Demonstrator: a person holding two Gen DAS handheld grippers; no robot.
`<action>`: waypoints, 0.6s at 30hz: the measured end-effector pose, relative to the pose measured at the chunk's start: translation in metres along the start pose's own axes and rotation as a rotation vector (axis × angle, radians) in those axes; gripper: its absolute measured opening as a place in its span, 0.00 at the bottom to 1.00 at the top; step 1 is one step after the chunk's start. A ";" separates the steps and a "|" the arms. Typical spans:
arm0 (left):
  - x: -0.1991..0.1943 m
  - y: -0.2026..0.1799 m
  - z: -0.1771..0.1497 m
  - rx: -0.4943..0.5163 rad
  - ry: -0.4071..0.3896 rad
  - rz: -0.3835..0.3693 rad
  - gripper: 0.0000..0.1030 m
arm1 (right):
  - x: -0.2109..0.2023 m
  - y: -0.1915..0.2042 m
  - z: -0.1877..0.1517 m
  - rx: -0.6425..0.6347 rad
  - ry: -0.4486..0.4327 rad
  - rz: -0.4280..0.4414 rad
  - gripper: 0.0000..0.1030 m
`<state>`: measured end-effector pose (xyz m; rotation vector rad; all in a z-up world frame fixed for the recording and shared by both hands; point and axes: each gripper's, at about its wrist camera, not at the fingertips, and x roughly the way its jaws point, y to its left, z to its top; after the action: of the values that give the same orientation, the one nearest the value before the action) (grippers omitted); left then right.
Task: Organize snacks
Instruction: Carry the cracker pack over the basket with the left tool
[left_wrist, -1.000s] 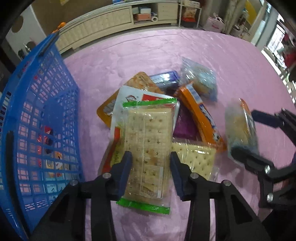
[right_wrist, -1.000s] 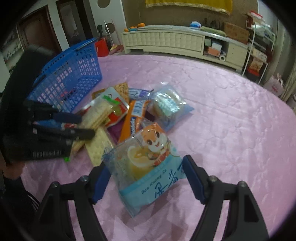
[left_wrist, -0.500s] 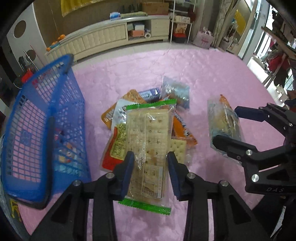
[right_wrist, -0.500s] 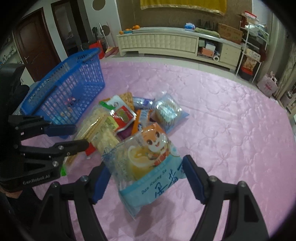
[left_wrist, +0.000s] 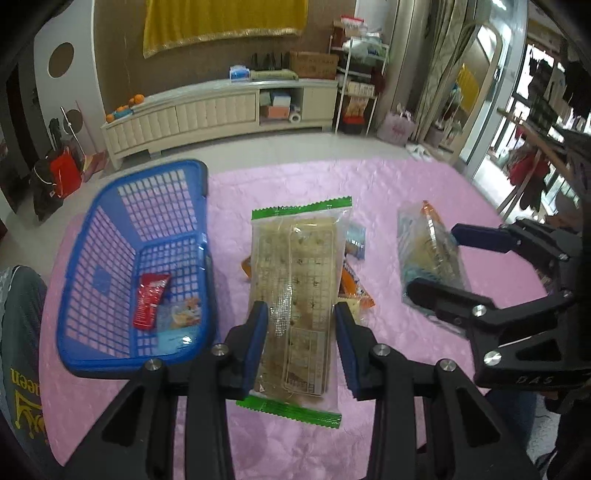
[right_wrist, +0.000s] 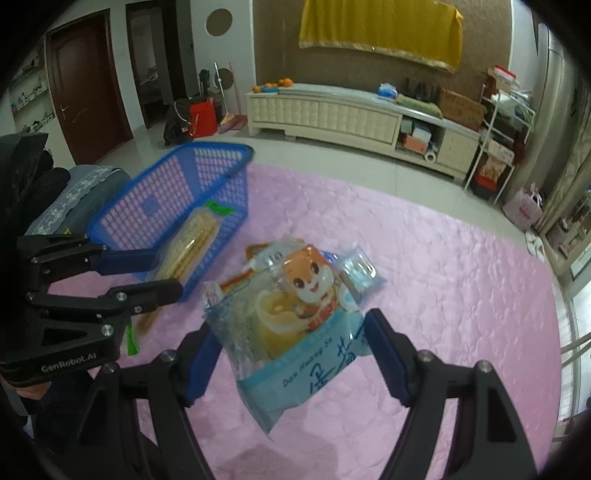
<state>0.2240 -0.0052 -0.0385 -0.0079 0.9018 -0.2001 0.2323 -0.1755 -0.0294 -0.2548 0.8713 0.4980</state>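
Near the left edge of the pink table (left_wrist: 388, 177), one blue basket (left_wrist: 92, 236) holding two packets: a red sachet (left_wrist: 149, 301) and a pale cartoon-print pack (left_wrist: 179, 314). Held above the table beside the basket, one green-ended cracker pack (left_wrist: 295, 280), clamped in the left gripper (left_wrist: 300, 332). Held further right, one squirrel-print cake bag (right_wrist: 295, 314), clasped by the right gripper (right_wrist: 291, 363). Beneath both, a small heap of loose snacks (left_wrist: 354, 291), count unclear
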 end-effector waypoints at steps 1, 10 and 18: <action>-0.006 0.003 0.001 -0.002 -0.011 -0.002 0.33 | -0.003 0.005 0.005 -0.004 -0.007 0.005 0.77; -0.042 0.054 0.010 -0.026 -0.076 0.031 0.33 | -0.005 0.048 0.038 -0.051 -0.052 0.032 0.77; -0.045 0.102 0.015 -0.067 -0.076 0.083 0.34 | 0.015 0.084 0.066 -0.088 -0.069 0.081 0.77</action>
<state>0.2258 0.1013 -0.0038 -0.0401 0.8310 -0.0918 0.2414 -0.0716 -0.0011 -0.2817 0.7955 0.6178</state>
